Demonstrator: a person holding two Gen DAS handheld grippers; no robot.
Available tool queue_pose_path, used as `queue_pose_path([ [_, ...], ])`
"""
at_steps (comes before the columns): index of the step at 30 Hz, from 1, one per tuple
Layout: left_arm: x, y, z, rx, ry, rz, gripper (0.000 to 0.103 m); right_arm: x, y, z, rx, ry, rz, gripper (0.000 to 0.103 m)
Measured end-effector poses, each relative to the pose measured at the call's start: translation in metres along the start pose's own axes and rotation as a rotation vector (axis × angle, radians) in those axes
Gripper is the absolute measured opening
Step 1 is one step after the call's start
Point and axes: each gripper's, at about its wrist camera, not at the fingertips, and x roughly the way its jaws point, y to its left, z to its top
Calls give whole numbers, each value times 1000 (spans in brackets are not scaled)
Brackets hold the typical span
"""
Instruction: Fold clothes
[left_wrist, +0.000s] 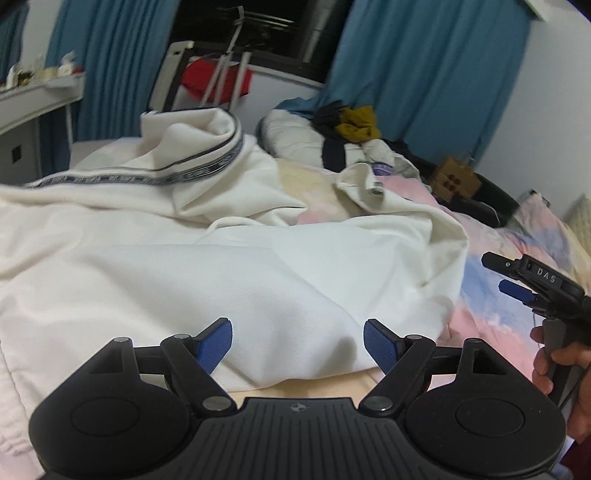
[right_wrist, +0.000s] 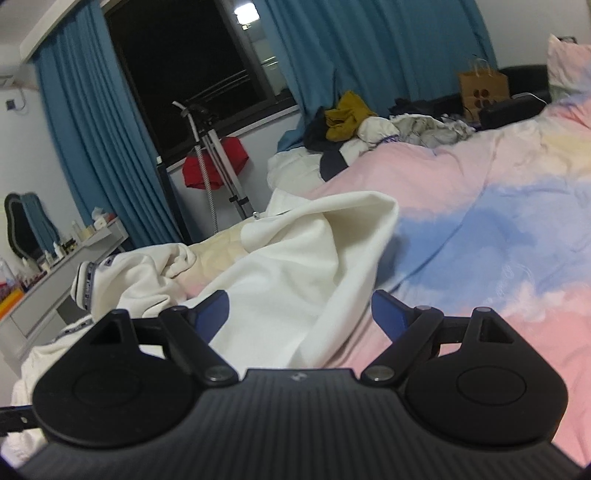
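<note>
A white garment (left_wrist: 229, 266) with a dark patterned stripe band lies crumpled on the bed. It also shows in the right wrist view (right_wrist: 295, 266). My left gripper (left_wrist: 297, 343) is open and empty, its blue pads low over the garment's near fold. My right gripper (right_wrist: 301, 314) is open and empty, above the garment's right edge. The right gripper also shows in the left wrist view (left_wrist: 517, 280) at the right, held over the bedcover beside the garment.
The bed has a pink, blue and yellow cover (right_wrist: 498, 229). A pile of other clothes (right_wrist: 354, 122) and a brown paper bag (right_wrist: 484, 88) lie at the far side. A white shelf (right_wrist: 74, 251), a stand with a red cloth (right_wrist: 214, 166) and blue curtains (right_wrist: 92, 122) are behind.
</note>
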Motion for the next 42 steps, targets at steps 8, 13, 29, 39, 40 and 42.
queue_pose_path([
  [8, -6, 3, 3, -34, -60, 30, 83, 46, -10, 37, -92, -40, 3, 86],
  [13, 0, 8, 4, -61, -56, 28, 83, 97, -27, 53, -228, 4, -62, 85],
  [29, 37, 30, 10, -123, -22, 31, 83, 185, -22, 51, -679, 79, -136, 33],
  [39, 24, 32, 13, -142, -91, 13, 83, 129, -105, 113, 69, -63, -56, 6],
  [40, 21, 32, 13, -150, -102, 8, 83, 119, -118, 114, 147, -80, -66, 6],
  [42, 16, 33, 15, -160, -123, 8, 83, 100, -145, 113, 302, -97, -100, 6],
])
